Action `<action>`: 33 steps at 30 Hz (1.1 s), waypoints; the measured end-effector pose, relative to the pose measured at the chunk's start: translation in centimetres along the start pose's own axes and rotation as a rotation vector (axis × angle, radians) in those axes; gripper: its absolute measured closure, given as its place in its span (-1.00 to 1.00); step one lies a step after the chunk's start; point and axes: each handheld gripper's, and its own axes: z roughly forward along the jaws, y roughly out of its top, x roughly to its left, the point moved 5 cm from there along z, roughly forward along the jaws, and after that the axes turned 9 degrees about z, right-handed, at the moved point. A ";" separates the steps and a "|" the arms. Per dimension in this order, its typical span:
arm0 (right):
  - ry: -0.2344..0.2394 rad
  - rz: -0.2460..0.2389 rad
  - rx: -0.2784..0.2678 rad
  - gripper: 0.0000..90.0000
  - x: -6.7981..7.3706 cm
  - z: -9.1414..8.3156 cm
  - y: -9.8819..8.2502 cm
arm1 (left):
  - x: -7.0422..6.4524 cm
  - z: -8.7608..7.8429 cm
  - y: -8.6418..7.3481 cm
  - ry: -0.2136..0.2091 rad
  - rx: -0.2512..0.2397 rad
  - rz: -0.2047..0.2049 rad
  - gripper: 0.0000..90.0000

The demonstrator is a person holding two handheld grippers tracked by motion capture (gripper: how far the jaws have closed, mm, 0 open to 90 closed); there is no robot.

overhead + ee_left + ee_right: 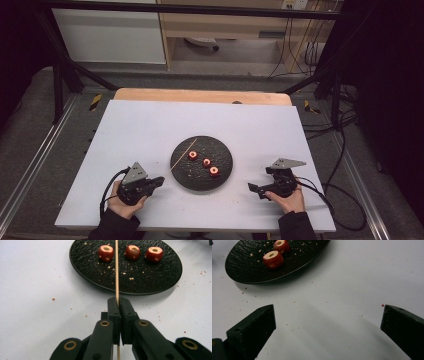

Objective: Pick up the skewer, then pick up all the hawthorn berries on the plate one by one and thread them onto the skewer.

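From above, the left hand-held gripper [159,181] sits just left of the black plate [226,172], clamped on a skewer [183,154] angling over the rim. Its own view: skewer [116,270] points straight ahead beside the leftmost fruit piece [106,253]. Right hand-held gripper [328,322]: wide, empty

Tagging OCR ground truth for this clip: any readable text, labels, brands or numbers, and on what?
None readable.
black plate, three red fruit pieces, wooden skewer: no print.
left tongs and right tongs: bare black, no markings.
Yellow-black floor markers: stripes only, no text.
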 end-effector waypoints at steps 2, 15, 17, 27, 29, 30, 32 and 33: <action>-0.005 0.000 0.002 -0.99 0.3 0.1 0.2 | -0.1 -0.1 0.0 0.000 -0.005 0.002 0.95; -0.021 -0.013 0.038 -0.99 1.7 1.0 1.3 | -0.3 -0.1 0.0 -0.008 -0.015 0.006 0.95; -0.026 -0.020 0.047 -0.99 2.0 1.1 1.7 | -0.3 0.0 -0.1 -0.010 -0.013 0.004 0.95; -0.027 -0.079 0.096 -0.96 4.7 2.5 4.6 | -0.4 -0.1 0.1 -0.012 -0.017 0.011 0.95; -0.029 -0.089 0.101 -0.95 5.3 2.7 5.2 | -0.4 0.0 0.0 -0.012 -0.014 0.014 0.95; -0.031 -0.098 0.104 -0.95 5.5 2.9 5.5 | -0.4 0.0 0.0 -0.011 -0.016 0.014 0.95; -0.028 -0.101 0.113 -0.94 6.0 3.1 6.0 | -0.4 -0.1 0.1 -0.012 -0.017 0.012 0.95; -0.029 -0.115 0.125 -0.91 6.3 3.3 6.5 | -0.4 -0.1 0.1 -0.011 -0.017 0.013 0.95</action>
